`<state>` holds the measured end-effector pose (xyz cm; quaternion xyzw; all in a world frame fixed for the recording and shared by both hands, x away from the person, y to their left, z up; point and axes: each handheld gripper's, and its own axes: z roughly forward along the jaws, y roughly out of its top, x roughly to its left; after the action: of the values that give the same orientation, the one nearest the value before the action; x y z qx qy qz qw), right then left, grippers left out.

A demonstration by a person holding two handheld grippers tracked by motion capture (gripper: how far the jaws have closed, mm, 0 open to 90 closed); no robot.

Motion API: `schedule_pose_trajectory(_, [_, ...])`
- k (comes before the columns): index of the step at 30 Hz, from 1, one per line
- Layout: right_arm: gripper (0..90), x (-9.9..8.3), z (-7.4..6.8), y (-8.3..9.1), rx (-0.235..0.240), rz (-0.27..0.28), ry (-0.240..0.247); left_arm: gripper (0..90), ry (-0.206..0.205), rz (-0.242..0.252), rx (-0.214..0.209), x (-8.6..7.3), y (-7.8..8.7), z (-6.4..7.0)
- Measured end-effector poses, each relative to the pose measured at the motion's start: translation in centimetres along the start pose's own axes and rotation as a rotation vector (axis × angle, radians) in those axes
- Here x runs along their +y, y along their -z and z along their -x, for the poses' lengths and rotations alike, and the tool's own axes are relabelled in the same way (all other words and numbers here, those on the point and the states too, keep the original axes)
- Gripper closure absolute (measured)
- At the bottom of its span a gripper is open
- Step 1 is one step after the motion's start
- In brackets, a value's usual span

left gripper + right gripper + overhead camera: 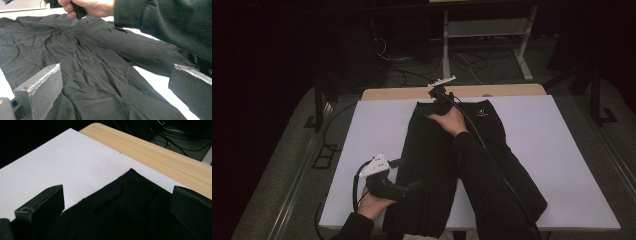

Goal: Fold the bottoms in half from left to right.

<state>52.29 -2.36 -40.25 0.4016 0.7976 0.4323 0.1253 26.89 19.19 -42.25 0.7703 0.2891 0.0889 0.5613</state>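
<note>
A black garment (432,155) lies lengthwise on a white sheet (542,145), with a small pale logo near its far right end. My left gripper (407,174) is at the garment's near left edge, open, jaws pointing right at the cloth. In the left gripper view the wrinkled garment (82,57) lies between and beyond the wide-apart jaws of the left gripper (115,72). My right gripper (437,100) is at the garment's far edge, just past the hand. It stands open (117,191) over the garment's far corner (130,205), with nothing clamped.
The sheet covers a wooden table whose bare strip (402,93) (160,152) runs along the far side. Bare white sheet (62,162) spreads left of the corner. Beyond the table are floor cables (412,70) and a white table frame (484,30). The right sleeve (170,22) crosses the garment.
</note>
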Motion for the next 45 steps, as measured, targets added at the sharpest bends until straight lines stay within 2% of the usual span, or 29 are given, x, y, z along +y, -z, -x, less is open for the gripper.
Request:
schedule_pose_trajectory(7, [0.0, 0.4, -0.8, -1.3, -0.010, -0.016, 0.007, 0.0, 0.007, 0.008, 0.006, 0.0, 0.1, -0.1])
schedule_pose_trajectory(11, [0.0, 0.6, -1.2, -1.9, -0.013, 0.002, 0.005, 0.0, 0.006, 0.010, 0.008, 0.0, 0.2, -0.1])
schedule_pose_trajectory(17, [0.0, 0.6, -1.4, -3.0, -0.014, 0.031, -0.031, 0.0, 0.005, 0.011, 0.006, 0.1, 0.2, -0.2])
schedule_pose_trajectory(22, [0.1, 0.6, -1.7, -4.2, -0.026, 0.017, -0.020, 0.0, 0.007, 0.014, 0.003, 0.1, 0.2, -0.2])
schedule_pose_trajectory(25, [7.8, 0.8, -1.9, -4.9, -0.037, 0.021, -0.017, 0.0, 0.010, 0.016, 0.002, 0.1, 0.2, -0.2])
schedule_pose_trajectory(29, [8.8, 1.0, -1.9, -5.3, -0.042, 0.021, -0.014, 0.0, 0.013, 0.018, 0.002, 0.1, 0.2, -0.3])
schedule_pose_trajectory(33, [13.1, 1.0, -1.6, -5.9, -0.057, 0.027, -0.034, 0.0, 0.010, 0.017, -0.003, 0.1, 0.2, -0.3])
schedule_pose_trajectory(45, [22.6, 0.2, -1.3, -7.4, -0.111, -0.011, -0.065, 0.0, 0.012, 0.018, -0.005, 0.1, 0.2, -0.3])
